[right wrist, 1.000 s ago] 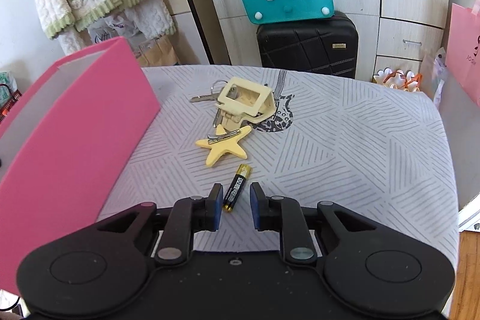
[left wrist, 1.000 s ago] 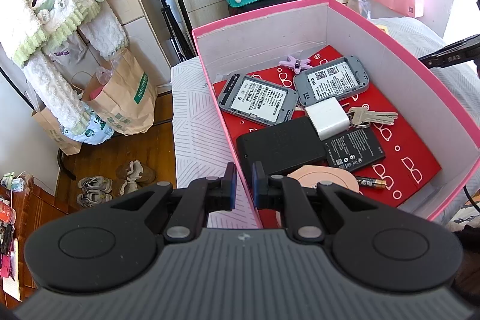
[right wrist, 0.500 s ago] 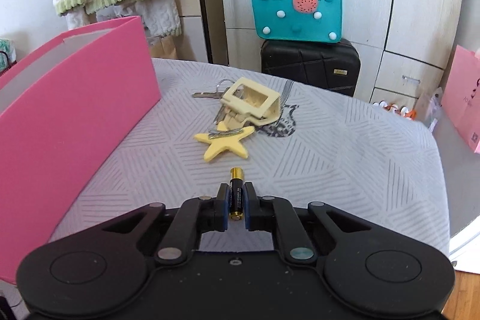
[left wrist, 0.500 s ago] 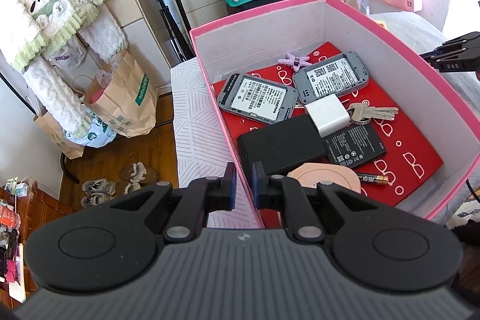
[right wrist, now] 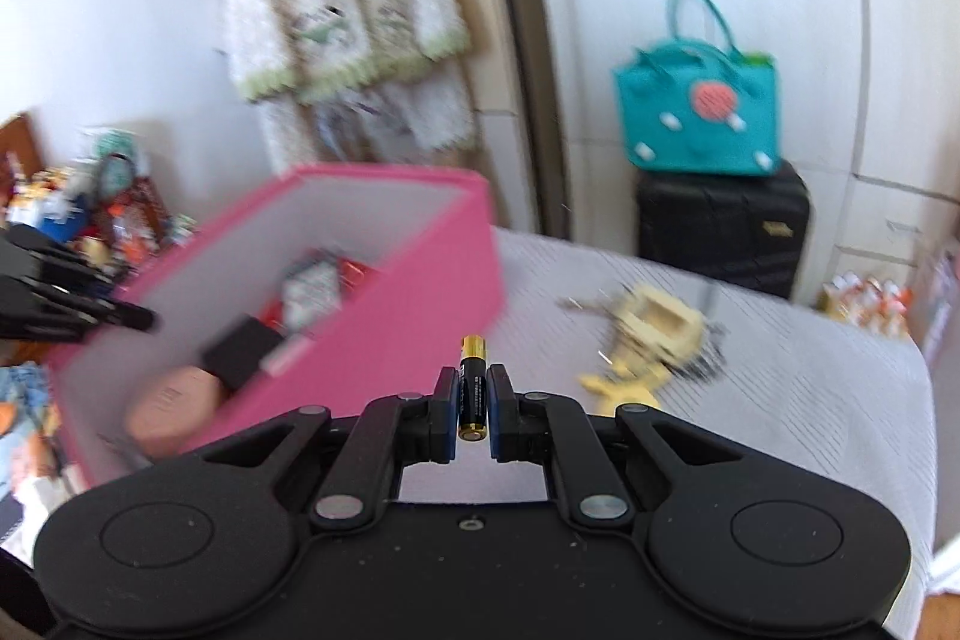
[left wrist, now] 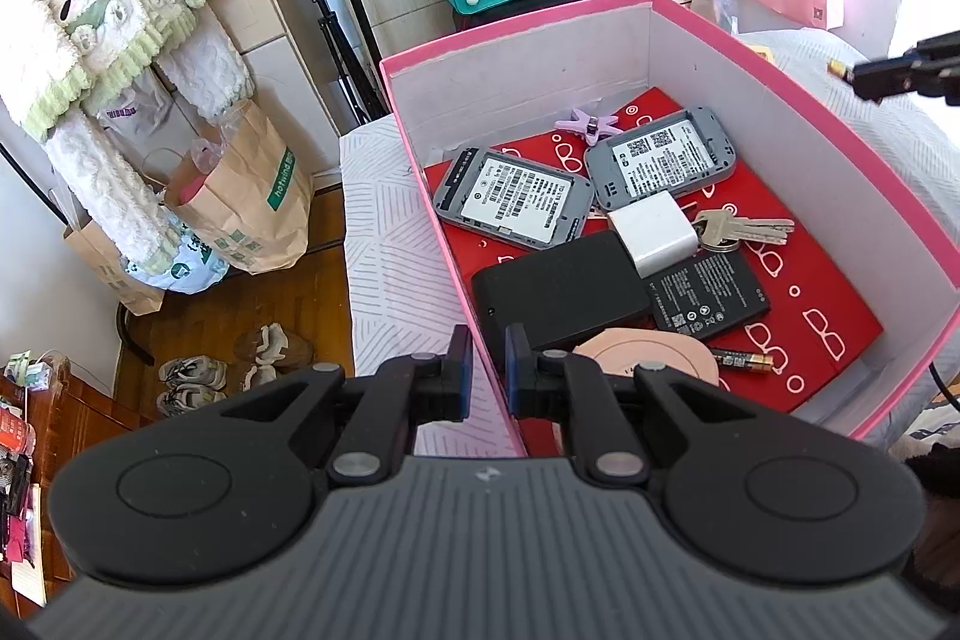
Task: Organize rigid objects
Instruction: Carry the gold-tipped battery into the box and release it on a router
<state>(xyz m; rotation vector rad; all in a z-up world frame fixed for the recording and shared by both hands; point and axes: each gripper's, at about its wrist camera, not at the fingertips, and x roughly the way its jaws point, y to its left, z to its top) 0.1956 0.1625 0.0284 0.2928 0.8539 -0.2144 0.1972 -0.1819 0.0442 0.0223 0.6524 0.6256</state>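
right claw (right wrist: pixel 472 409) clamping battery (right wrist: pixel 472 388), pink box (right wrist: pixel 384 352) beside

Right tool (right wrist: pixel 472 409) gripped battery (right wrist: pixel 472 388), lifted it.

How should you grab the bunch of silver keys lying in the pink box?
Grip the keys by the rounded heads, where they sit stacked next to the white charger. Coming straight down from above is probably best: they lie flat on the red liner, and the pink box walls block any sideways reach. Set the fingers across the heads, not the thin blades, which fan out.
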